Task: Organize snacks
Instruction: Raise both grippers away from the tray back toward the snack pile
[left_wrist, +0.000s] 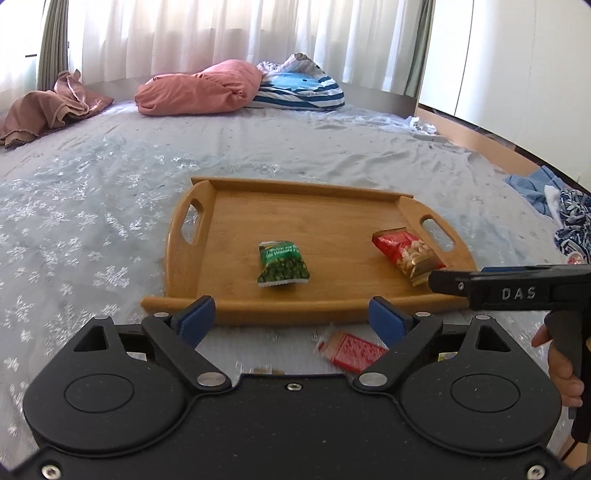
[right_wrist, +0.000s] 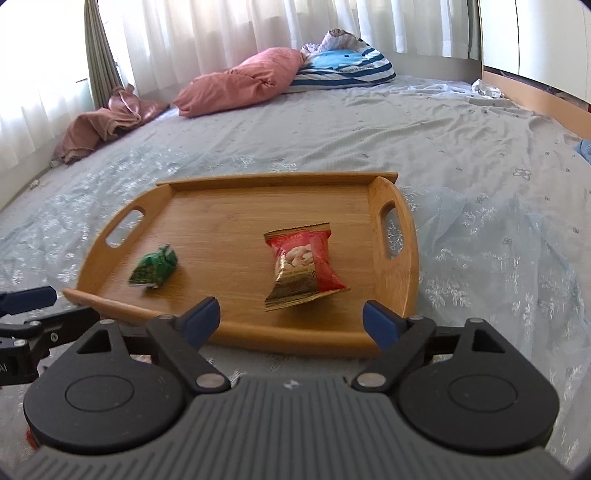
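Left wrist view: tray (left_wrist: 258, 314) on the bed, holding a green pack (left_wrist: 282, 264) mid-tray and a red pack (left_wrist: 408, 251) by its right handle. Just outside the tray's near rim, a wafer pack (left_wrist: 351, 350) on the sheet, under the left claw (left_wrist: 293, 319), jaws apart, empty. Right claw (right_wrist: 291, 321) likewise spread, empty. Risks: slippery wrapper squirting out of a shallow pinch; soft bedding giving way; snagging the tray rim.

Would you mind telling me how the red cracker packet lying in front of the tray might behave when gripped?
The red cracker packet looks small and flat, so probably light. Its glossy wrapper may slip between the open left gripper pads. The crackers inside could crack under squeezing.
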